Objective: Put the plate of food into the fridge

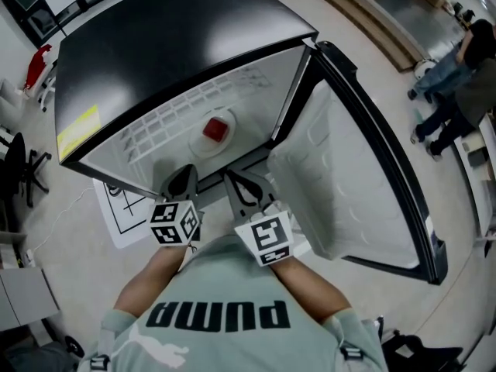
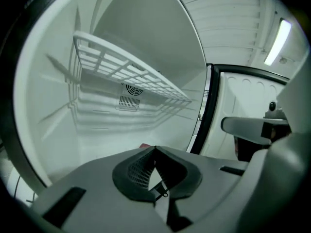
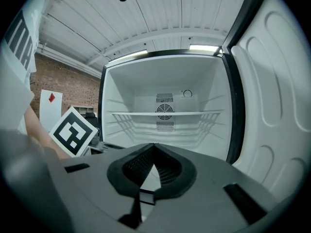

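Closest to me is my pale green shirt (image 1: 225, 316), and both forearms reach out from it toward the open fridge (image 1: 178, 45).

On the left, a white printed sheet (image 1: 116, 208) lies on the floor beside the fridge's near left corner, and a yellow label (image 1: 77, 130) sits on the fridge's left front edge.

My left claw (image 1: 184, 178) (image 2: 155, 148) is closed, its dark tips meeting with nothing between them. It hangs at the mouth of the fridge, with its marker cube (image 1: 175, 222) nearer to me. Its own view looks into the white compartment, where the wire shelf (image 2: 131, 72) runs above and to the left and a round vent (image 2: 130, 95) sits on the back wall.

Just right of that claw and farther in, the plate (image 1: 215, 132) lies inside the fridge, lower than the wire shelf, with the red food (image 1: 216, 129) on it. Neither claw touches it.

My right claw (image 1: 246, 188) (image 3: 153, 145) is just beside the left one, also closed on nothing, facing straight into the compartment at the level of the shelf (image 3: 165, 113).

Right of it, the fridge door (image 1: 364, 169) stands swung wide open, its white inner lining facing me.

At the far right, people (image 1: 457, 68) stand on the floor, well apart from the fridge.
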`<state>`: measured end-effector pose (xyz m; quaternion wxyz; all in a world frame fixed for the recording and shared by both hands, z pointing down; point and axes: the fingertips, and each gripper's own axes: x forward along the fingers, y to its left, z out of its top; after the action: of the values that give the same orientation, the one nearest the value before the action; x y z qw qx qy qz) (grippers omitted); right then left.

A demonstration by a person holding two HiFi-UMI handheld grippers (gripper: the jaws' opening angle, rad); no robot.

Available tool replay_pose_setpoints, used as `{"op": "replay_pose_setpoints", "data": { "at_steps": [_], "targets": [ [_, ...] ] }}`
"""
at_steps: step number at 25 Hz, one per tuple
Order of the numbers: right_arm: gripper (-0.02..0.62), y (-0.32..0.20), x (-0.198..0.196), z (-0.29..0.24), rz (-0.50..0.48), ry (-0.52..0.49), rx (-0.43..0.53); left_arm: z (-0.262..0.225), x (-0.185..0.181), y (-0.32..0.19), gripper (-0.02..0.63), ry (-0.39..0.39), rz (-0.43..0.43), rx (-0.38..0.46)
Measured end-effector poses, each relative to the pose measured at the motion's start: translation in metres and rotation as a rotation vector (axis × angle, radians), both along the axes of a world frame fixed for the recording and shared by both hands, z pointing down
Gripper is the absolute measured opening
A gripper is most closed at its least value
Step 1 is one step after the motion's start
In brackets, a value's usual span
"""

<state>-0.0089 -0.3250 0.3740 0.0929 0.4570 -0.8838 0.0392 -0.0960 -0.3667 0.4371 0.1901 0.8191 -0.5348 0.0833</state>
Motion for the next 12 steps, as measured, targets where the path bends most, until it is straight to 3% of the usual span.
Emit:
{"op": "replay_pose_setpoints", "data": {
  "at_steps": [12],
  "targets": [
    [0.005,0.035,-0.026,-0.009,0.006,0.036,0.035,-0.047,-0.006,0.061,0.005,0.023,0.102,0.074]
  ]
}}
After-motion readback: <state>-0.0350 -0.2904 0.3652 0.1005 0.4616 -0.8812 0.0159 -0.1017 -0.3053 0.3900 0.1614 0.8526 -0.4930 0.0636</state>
